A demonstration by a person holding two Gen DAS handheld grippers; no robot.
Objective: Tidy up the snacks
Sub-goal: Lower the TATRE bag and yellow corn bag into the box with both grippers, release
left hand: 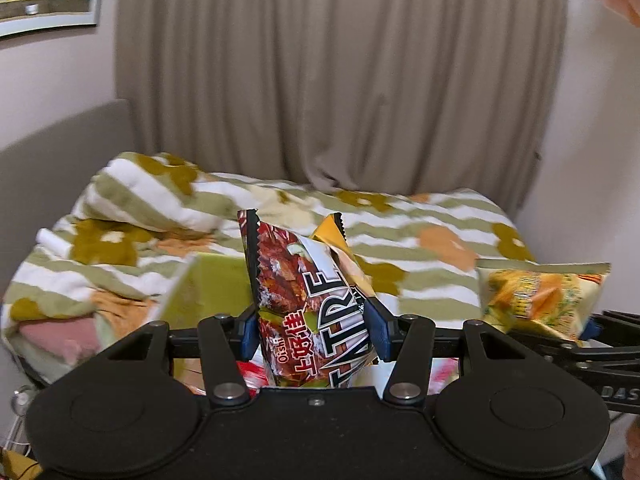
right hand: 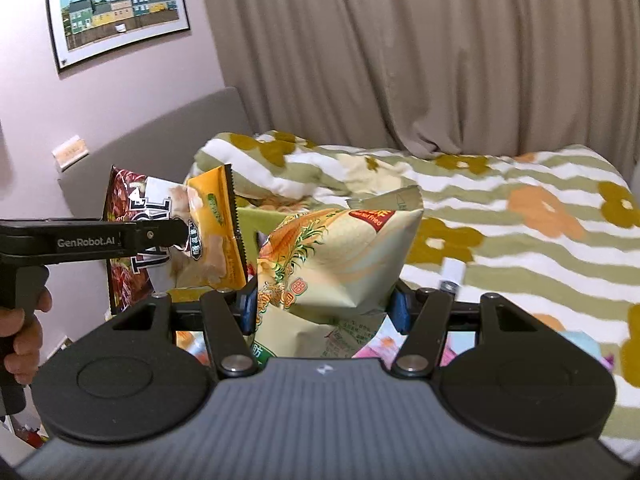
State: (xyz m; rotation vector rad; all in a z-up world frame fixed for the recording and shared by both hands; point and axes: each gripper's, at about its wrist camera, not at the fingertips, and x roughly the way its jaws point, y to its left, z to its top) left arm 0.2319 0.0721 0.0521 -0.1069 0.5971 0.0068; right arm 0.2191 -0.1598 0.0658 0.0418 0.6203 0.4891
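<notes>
Left hand-held gripper (left hand: 314,326) clamped on two snack bags at once: dark red Oishi bag (left hand: 292,292) plus an orange-yellow bag (left hand: 340,248) tucked just behind it, both squeezed between the blue pads (left hand: 378,330) and sticking up past the fingertips. Same pair visible from the right wrist view, off to the left of the right hand-held gripper (right hand: 325,306), red bag (right hand: 124,220) and orange one (right hand: 214,232) touching each other. Right hand-held gripper pinching a pale green-and-yellow bag (right hand: 340,260), puffy, tilted, top corner poking up ahead of the fingers. Also seen from the left wrist view, out to the right of the left one (left hand: 540,298). Held up over the bed (right hand: 520,216) with its striped flower blanket, lime-green box (left hand: 208,284) just ahead-left of the left hand-held gripper. More packets down below the fingers, too blurry to make out.
</notes>
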